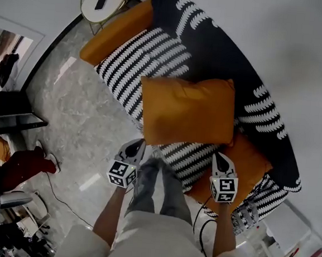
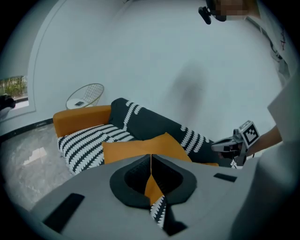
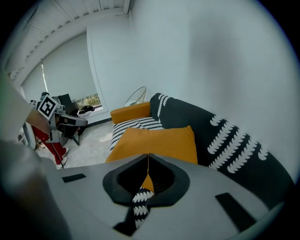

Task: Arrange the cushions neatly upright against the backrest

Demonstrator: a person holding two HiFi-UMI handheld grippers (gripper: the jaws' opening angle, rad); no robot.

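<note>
Orange cushion (image 1: 186, 110) shows whole only in the head view.

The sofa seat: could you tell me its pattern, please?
Sofa seat: black-and-white stripes, best in the head view.

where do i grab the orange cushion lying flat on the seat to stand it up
Its two near corners, from the front of the seat. The orange cushion lies flat there, near edge toward the left gripper and right gripper, so lifting there should tip it against the backrest. Both are shut; open first.
</note>
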